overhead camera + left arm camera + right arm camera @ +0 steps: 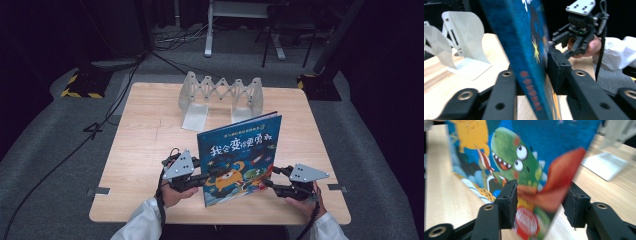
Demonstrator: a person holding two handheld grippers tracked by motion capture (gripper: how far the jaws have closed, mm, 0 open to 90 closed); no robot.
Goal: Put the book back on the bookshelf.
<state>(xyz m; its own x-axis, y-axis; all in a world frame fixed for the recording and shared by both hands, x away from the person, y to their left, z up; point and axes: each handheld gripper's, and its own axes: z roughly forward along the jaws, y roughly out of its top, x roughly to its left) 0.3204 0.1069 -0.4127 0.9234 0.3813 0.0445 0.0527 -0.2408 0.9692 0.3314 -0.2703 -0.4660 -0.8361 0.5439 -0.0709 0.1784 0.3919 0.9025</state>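
The left gripper (212, 177) pinches the blue illustrated picture book's (240, 155) spine edge; the right gripper (267, 182) seemingly straddles its opposite edge, upright on the pale wooden table (145, 145), near the white accordion book rack (221, 92).

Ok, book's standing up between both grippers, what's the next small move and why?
Probably carry the book forward toward the rack at the table's far side, keeping it upright. The left gripper clamps the spine edge; the right gripper has its fingers around the opposite edge, though that jaw gap looks wider than the cover. The rack stands empty straight ahead, so firm that grip first.
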